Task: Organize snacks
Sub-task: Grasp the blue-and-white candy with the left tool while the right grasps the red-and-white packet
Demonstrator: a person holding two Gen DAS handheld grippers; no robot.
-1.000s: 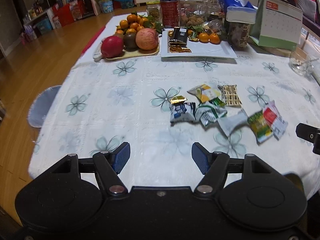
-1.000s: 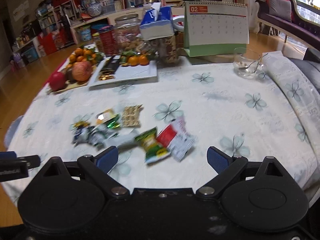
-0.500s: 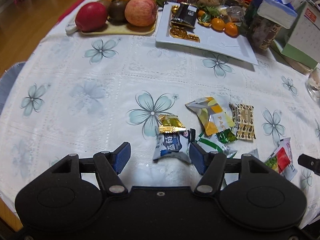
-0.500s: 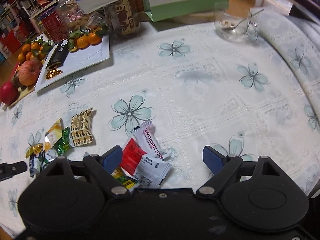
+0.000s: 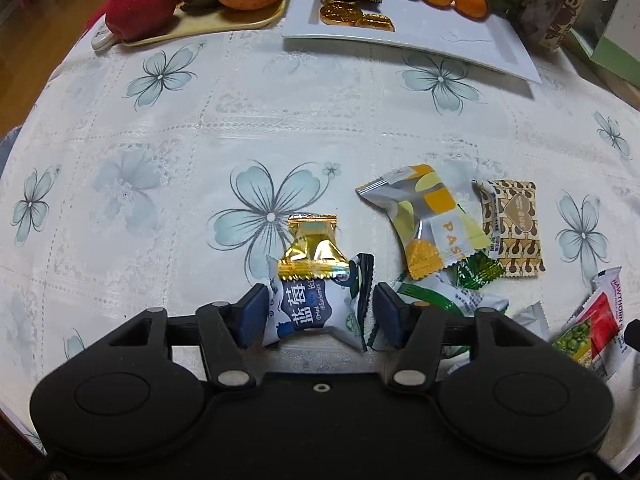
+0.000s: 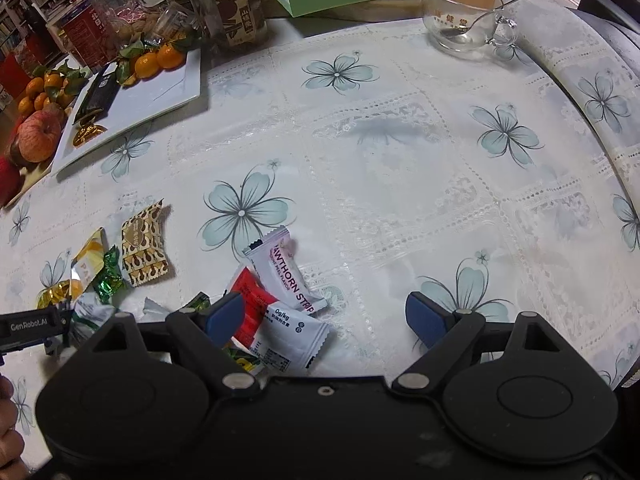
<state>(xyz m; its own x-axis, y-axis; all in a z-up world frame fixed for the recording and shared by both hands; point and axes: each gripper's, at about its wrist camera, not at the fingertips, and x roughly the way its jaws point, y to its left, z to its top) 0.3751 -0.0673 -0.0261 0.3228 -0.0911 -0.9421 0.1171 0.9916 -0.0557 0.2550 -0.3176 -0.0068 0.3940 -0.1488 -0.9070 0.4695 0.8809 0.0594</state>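
A white floral lace tablecloth [image 6: 400, 152] is covering the counter, a wooden floor [image 5: 36, 36] is showing beyond its left edge, and cluttered bookshelves [image 6: 16, 4] are standing against the far wall under dim indoor lighting.

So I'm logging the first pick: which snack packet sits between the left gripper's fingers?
The white-and-blue dried blueberries packet, pinched by the left gripper. A gold candy overlaps its top; the other packets lie to its right, outside the fingers.

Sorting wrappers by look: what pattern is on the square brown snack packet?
The brown packet has cream teardrop shapes and a heart label; clearest in the left wrist view.
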